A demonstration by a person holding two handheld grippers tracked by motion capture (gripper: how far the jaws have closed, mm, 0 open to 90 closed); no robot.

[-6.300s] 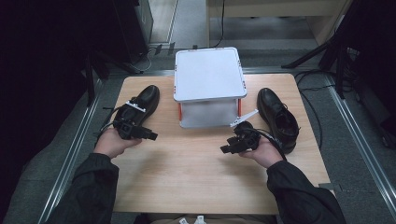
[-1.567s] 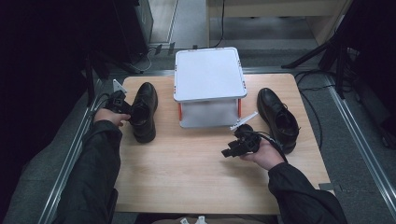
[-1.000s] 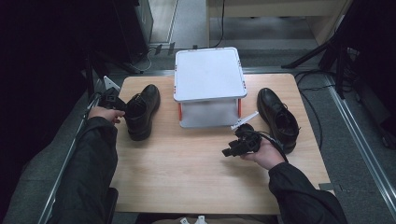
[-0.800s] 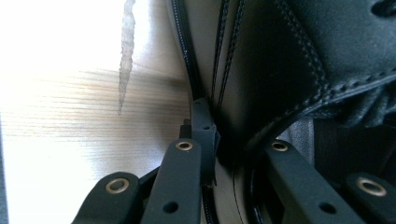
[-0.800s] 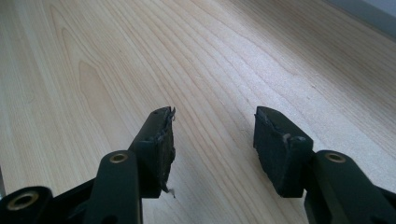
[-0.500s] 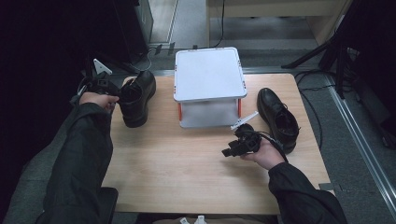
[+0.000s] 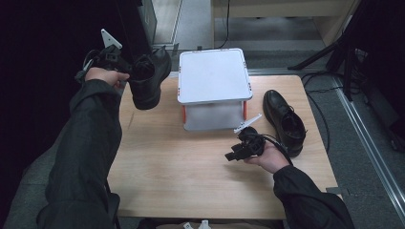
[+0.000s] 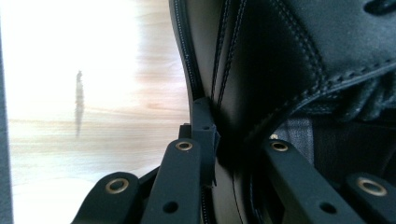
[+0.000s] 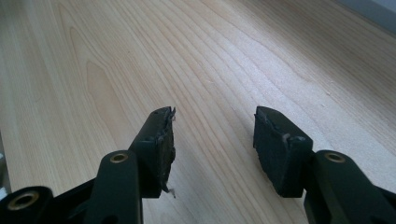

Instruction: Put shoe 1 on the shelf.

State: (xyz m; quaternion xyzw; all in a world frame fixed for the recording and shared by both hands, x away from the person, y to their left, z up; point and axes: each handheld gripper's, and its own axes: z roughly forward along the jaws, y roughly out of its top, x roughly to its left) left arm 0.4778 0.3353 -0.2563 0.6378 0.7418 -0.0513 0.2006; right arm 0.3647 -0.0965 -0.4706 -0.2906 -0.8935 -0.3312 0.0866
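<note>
Lifting one black shoe (image 7: 147, 78) clear of the counter (image 7: 191, 176) at upper left of the high view.

Left claw (image 7: 125, 67) is pinched narrow on the shoe's heel collar (image 8: 205, 93), the shoe hanging with its long axis running up-right from the claw, toe toward the white box (image 7: 214, 76) just right of it. Second shoe (image 7: 284, 119) lies right of the box, beside the right claw (image 7: 234, 155), which hovers low over bare wood, jaws wide and empty. The right hand is the nearer one to that shoe.

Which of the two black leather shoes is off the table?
The black leather shoe clamped in the left gripper, raised left of the white box; the other shoe rests on the table.
</note>
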